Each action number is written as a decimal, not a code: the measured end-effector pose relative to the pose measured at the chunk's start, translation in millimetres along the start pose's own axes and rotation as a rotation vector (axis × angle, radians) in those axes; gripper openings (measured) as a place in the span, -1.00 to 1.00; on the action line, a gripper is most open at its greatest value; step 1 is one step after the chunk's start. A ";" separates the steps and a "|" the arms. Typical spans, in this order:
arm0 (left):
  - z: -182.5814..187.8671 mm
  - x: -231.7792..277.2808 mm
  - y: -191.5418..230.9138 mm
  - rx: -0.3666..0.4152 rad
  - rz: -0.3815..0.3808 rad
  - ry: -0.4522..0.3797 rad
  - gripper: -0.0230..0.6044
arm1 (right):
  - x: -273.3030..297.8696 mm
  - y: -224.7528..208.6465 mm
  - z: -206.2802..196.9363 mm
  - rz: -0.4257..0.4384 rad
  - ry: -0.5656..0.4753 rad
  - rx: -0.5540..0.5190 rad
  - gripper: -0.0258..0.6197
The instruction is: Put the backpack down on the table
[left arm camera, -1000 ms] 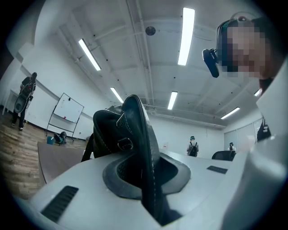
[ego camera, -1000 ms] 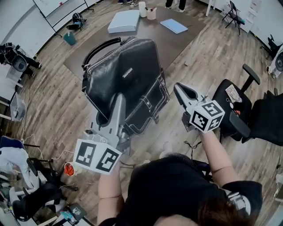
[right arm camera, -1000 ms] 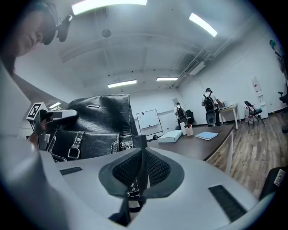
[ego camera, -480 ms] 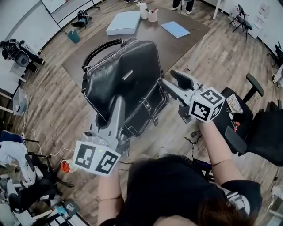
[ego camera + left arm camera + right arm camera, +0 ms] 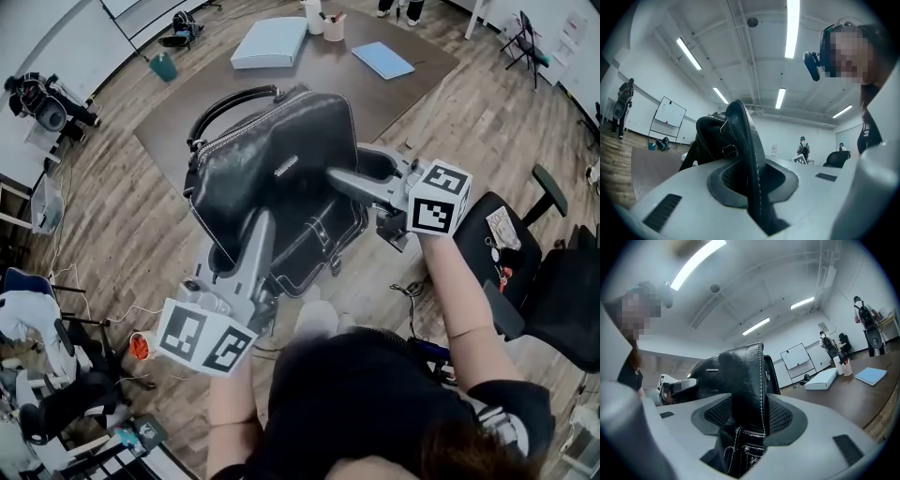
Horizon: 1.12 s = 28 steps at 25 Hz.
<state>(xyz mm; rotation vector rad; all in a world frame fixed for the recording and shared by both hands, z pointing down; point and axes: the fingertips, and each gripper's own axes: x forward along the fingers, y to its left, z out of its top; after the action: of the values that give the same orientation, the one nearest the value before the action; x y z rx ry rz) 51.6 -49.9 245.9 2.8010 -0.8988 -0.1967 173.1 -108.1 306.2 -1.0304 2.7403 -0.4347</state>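
Observation:
A black leather backpack (image 5: 281, 187) hangs in the air above the wooden floor, short of the brown table (image 5: 403, 94). My left gripper (image 5: 260, 230) is shut on its lower edge from below; in the left gripper view the stitched leather (image 5: 736, 136) sits clamped between the jaws of my left gripper (image 5: 752, 187). My right gripper (image 5: 349, 166) reaches in from the right. Its jaws are opening, and the bag's side edge (image 5: 745, 376) stands between the jaws of my right gripper (image 5: 747, 420).
On the table lie a white box (image 5: 270, 42), a blue folder (image 5: 382, 60) and two cups (image 5: 323, 21). A black office chair (image 5: 525, 234) stands at the right. Bags and gear lie along the left wall (image 5: 42, 103).
My right gripper, shut and clear of the bag a second ago, has opened and swung left onto the backpack's side. The backpack and left gripper have shifted slightly toward the table.

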 end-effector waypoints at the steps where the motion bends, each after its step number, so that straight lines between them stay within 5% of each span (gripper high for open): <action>1: -1.4 1.2 2.4 0.003 -0.003 0.000 -0.71 | 0.4 -0.4 -0.9 0.007 -0.002 -0.003 -0.21; 13: 13.9 27.5 84.8 -0.017 0.005 -0.007 -0.71 | 52.7 -25.8 19.3 -0.113 0.038 -0.195 -0.65; 28: 39.7 39.9 210.0 -0.058 0.022 -0.036 -0.71 | 161.7 -52.0 41.9 -0.175 0.089 -0.294 -0.67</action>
<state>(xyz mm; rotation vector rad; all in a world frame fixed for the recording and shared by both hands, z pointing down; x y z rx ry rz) -41.3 -246.4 251.5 2.7416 -0.9168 -0.2669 96.1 -261.7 273.4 -1.3581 2.8636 -0.1030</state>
